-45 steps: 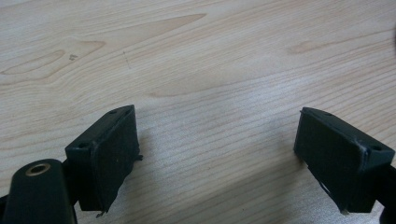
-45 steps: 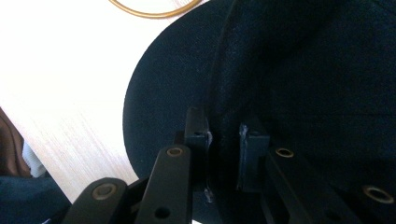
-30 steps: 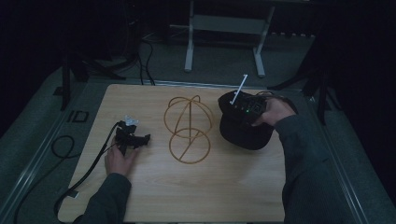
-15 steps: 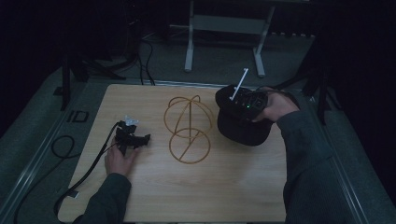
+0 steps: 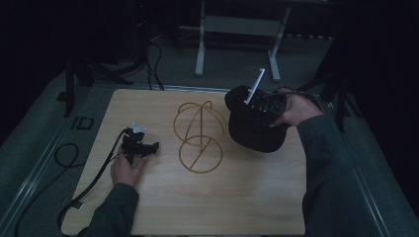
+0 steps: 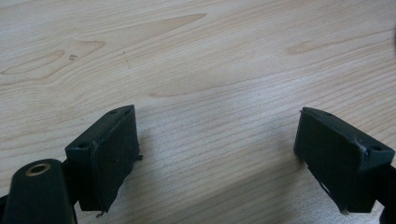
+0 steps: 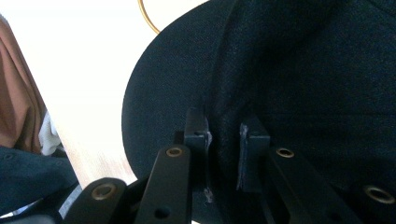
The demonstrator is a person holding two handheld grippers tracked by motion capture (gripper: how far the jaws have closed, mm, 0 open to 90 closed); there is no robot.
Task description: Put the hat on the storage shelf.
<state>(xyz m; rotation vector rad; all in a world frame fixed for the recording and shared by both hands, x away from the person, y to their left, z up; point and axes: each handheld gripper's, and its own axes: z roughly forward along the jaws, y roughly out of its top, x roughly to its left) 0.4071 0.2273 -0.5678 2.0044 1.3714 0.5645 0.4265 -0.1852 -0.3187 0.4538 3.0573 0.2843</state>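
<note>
- Lifted a little since the earlier high view, the black cap now hangs higher above the table, just right of the gold wire stand — the left hand has kept its place.
- Nearest, left of the wire stand, the left gripper rests on the wood in the person's left hand; in its own view the jaws stand wide apart with bare tabletop between them.
- Farther back, right of the wire stand, the right gripper pinches a fold of the cap's dark fabric — its jaws are narrow, pads pressed on the cloth.
- The right hand carries that gripper just beside the stand's top hoop, cap brim toward the stand.
</note>
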